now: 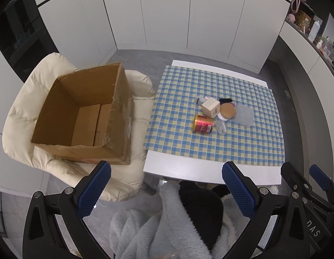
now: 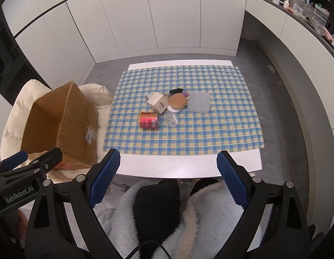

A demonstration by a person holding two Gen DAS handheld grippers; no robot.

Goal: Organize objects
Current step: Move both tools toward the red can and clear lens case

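A small pile of objects lies in the middle of the checked cloth [image 2: 188, 138]: a red can [image 2: 149, 119] on its side, a beige carton [image 2: 158, 103], a round tan compact [image 2: 177, 102], a clear plastic case [image 2: 199, 101], a contact-lens case [image 2: 172, 120] and a black item [image 2: 176, 90]. An open cardboard box [image 1: 85, 116] with nothing inside sits on a cream chair [image 1: 22, 108] left of the table. My left gripper [image 1: 167, 177] and right gripper [image 2: 168, 164] both hang open and hold nothing, well short of the pile, over the table's near edge.
The white table [image 2: 188, 168] stands on a grey floor with white cabinet fronts behind. A person's fuzzy grey robe [image 2: 210, 220] fills the foreground under both grippers. A cluttered counter [image 2: 307, 10] runs along the right wall. The box [image 2: 59, 125] stands taller than the tabletop.
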